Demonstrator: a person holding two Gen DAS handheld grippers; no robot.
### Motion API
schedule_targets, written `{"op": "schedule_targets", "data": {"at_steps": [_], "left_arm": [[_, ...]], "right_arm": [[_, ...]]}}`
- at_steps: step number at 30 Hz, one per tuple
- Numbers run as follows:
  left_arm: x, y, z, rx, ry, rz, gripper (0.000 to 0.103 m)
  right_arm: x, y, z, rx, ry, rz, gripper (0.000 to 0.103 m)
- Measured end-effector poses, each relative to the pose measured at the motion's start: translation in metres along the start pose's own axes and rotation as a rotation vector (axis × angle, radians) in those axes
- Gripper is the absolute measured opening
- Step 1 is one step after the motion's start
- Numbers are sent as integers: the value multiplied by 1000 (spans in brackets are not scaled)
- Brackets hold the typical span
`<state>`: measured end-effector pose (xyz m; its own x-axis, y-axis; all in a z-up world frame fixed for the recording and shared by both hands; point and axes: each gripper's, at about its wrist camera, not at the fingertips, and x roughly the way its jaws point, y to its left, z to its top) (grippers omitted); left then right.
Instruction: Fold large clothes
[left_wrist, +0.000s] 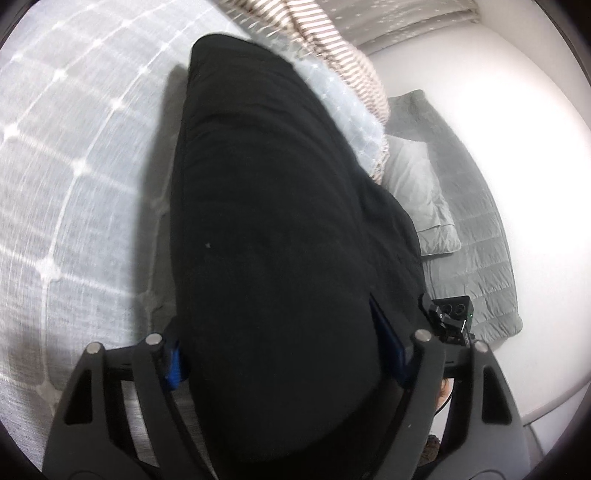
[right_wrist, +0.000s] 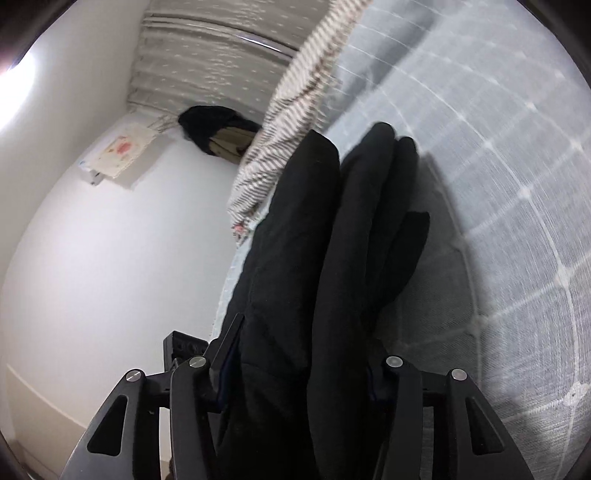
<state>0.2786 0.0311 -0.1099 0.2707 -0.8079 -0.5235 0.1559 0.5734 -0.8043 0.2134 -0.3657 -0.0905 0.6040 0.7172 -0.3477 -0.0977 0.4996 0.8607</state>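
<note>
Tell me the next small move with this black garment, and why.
Probably carry both ends across and lay them down as a fold. The left gripper and right gripper each have the bunched black garment between their fingers, and it hangs in thick folds over the gray checked bedspread, which offers flat room to lay it.

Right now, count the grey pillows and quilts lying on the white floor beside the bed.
2: a dark grey quilted one spread flat on the floor, and a lighter grey pillow lying on top of it. The black garment covers the nearer floor, so more may be hidden.
</note>
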Motion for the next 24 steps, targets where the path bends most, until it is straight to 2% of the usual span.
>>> {"op": "schedule_targets", "data": {"at_steps": [4, 7, 10, 13, 14, 15, 18, 20, 22, 24], "left_arm": [[3, -29, 3, 74, -31, -51, 80], [17, -55, 7, 133, -30, -116, 80], [49, -95, 15, 225, -1, -183, 80], [90, -123, 21, 290, 60, -208, 81], [109, -130, 24, 304, 92, -196, 82], [136, -135, 28, 311, 138, -144, 84], [198, -134, 28, 321, 243, 55, 84], [228, -130, 22, 364, 259, 201, 86], [227, -132, 22, 382, 238, 179, 87], [222, -129, 24, 364, 233, 164, 87]], "right_arm": [[-24, 15, 3, -45, -77, 35, 50], [-63, 27, 7, -72, -195, 66, 50], [-111, 36, 7, -129, -326, 24, 50], [-148, 30, 7, -153, -421, -58, 50], [-161, 20, 8, -135, -451, -104, 54], [-169, 8, 9, -97, -471, -159, 55], [-182, -35, 12, 52, -463, -436, 57], [-184, -56, 12, 95, -430, -588, 57], [-193, -69, 10, 107, -408, -617, 57], [-202, -70, 8, 104, -403, -584, 57]]}}
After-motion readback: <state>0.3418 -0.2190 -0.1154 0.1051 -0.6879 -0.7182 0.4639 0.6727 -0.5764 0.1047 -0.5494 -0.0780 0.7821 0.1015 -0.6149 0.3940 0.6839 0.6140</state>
